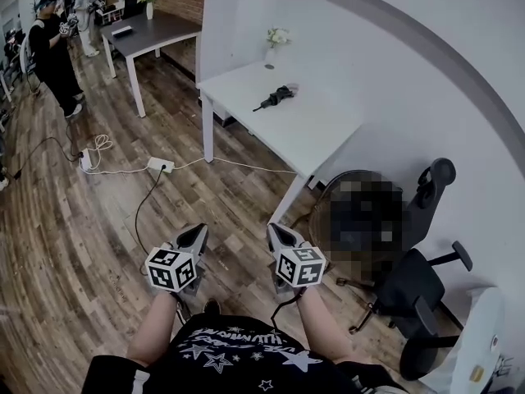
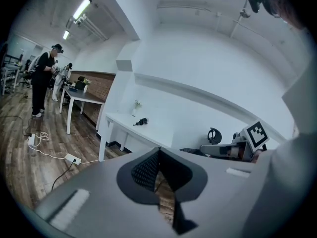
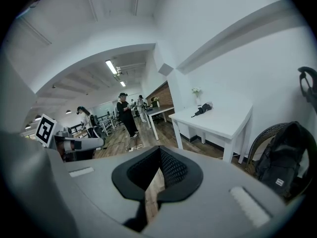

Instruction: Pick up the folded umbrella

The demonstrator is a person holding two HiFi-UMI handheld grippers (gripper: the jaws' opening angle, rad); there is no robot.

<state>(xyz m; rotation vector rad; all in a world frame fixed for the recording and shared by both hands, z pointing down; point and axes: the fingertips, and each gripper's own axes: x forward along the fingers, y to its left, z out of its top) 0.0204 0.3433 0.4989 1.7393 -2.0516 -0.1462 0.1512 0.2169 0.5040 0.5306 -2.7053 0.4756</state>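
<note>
A folded black umbrella (image 1: 275, 97) lies on a white table (image 1: 312, 138) by the wall, well ahead of both grippers. It also shows small in the left gripper view as the umbrella (image 2: 141, 121) and in the right gripper view as the umbrella (image 3: 202, 109). My left gripper (image 1: 195, 235) and right gripper (image 1: 279, 235) are held side by side over the wooden floor, near my body, both pointing toward the table. Seen along its own jaws, the left gripper (image 2: 159, 149) is shut and holds nothing. The right gripper (image 3: 159, 148) is likewise shut with nothing in it.
A small vase of flowers (image 1: 275, 43) stands at the table's far end. A wicker chair with a dark backpack (image 3: 285, 157) and a black office chair (image 1: 418, 290) stand to the right. A power strip (image 1: 160, 166) with cables lies on the floor. People (image 1: 53, 48) stand near a grey table (image 1: 156, 31).
</note>
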